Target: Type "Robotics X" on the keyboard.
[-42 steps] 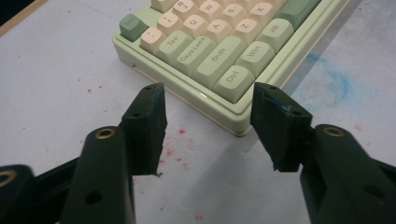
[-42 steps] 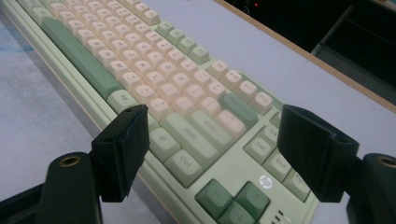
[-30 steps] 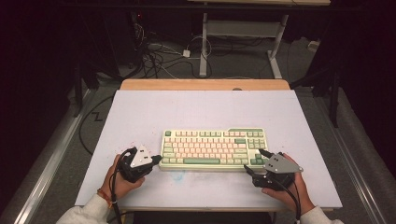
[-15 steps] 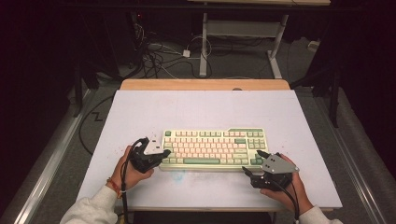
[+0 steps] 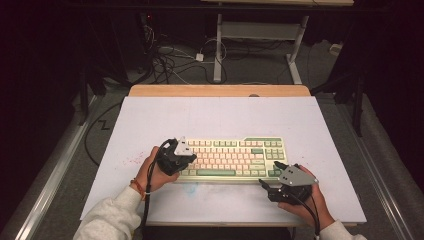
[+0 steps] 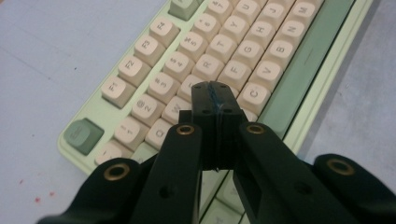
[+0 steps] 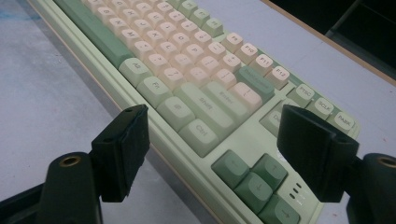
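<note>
A large white table (image 5: 215,120) with a wooden far edge stands over a dark floor, where tangled cables (image 5: 170,62) lie beyond it. A pale green keyboard (image 5: 235,159) with cream keys and darker green accent keys lies flat near the table's front edge, its long side running left to right.

A person's forearms in light sleeves come in from the bottom. The left hand (image 5: 152,172) holds the left gripper (image 5: 181,160) over the keyboard's left end. In the left gripper view its two black jaws are pressed fully together with nothing between them, the joined tip (image 6: 214,100) poised above the letter keys close to the D and X keys; whether the tip touches a key cannot be told.

The right hand (image 5: 305,202) holds the right gripper (image 5: 267,184) at the keyboard's front right corner. In the right gripper view its jaws stand wide apart and hold nothing, and between them lie the keyboard's front edge, the Ctrl key (image 7: 200,133) and the arrow keys (image 7: 254,175).
</note>
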